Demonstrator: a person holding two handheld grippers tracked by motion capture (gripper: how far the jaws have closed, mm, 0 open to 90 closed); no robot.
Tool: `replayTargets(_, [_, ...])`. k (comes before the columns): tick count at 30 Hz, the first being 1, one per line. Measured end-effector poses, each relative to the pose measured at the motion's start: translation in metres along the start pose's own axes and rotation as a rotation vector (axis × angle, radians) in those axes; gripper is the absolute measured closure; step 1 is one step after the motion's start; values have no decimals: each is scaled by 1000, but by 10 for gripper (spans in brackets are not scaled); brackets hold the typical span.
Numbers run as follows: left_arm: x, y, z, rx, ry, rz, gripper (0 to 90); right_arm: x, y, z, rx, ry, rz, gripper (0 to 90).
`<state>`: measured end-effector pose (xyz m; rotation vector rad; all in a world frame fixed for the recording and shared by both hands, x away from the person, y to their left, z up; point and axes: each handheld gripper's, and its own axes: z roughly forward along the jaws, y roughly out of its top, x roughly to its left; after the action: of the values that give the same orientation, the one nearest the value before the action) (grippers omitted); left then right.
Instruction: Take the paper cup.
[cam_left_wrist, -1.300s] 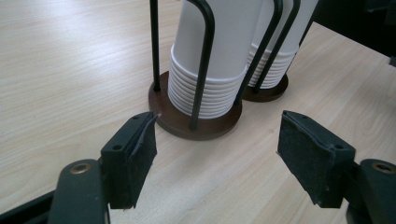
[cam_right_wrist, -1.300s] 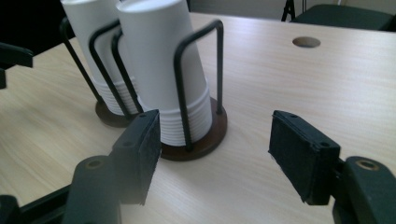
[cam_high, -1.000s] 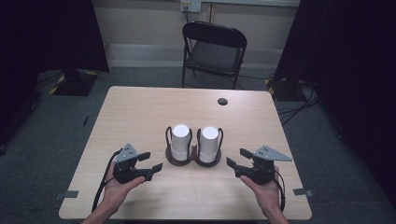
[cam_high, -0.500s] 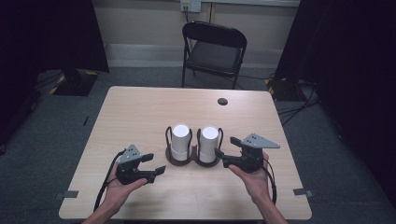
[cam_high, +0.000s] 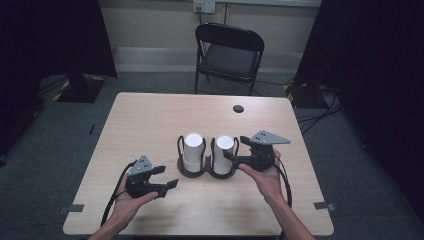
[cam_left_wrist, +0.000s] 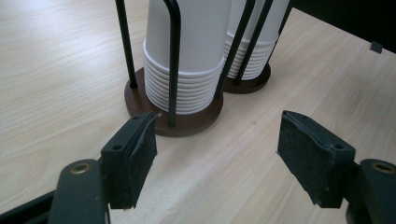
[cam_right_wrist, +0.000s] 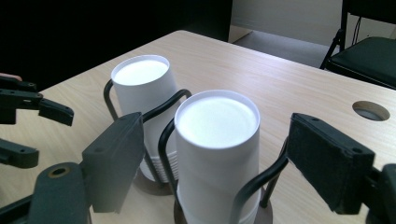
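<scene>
Two stacks of white cups (cam_high: 209, 152) stand mid-table in a wire holder (cam_high: 207, 170). Right gripper (cam_high: 234, 148), at their 3 o'clock, jaws just opening, apart, straddling the nearer stack (cam_right_wrist: 217, 154). Left gripper (cam_high: 168, 177), at 8 o'clock, gapes empty; its view reveals stacked rims (cam_left_wrist: 180, 88).

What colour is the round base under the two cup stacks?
Dark brown, like stained wood. The base shows best in the left gripper view, under the white cup stacks.

Two stacks of white paper cups (cam_high: 224, 152) stand upside down, side by side, in a double holder (cam_high: 179, 146) of black wire loops on round dark-brown bases, mid-bench (cam_high: 150, 115), toward its near edge.
</scene>
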<state>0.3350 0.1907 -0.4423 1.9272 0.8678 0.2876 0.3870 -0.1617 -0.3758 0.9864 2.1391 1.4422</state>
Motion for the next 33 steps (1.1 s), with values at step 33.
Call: replayTargets(33, [7, 1, -6, -20, 12, -32, 276, -9, 0, 44, 59, 43, -62, 258])
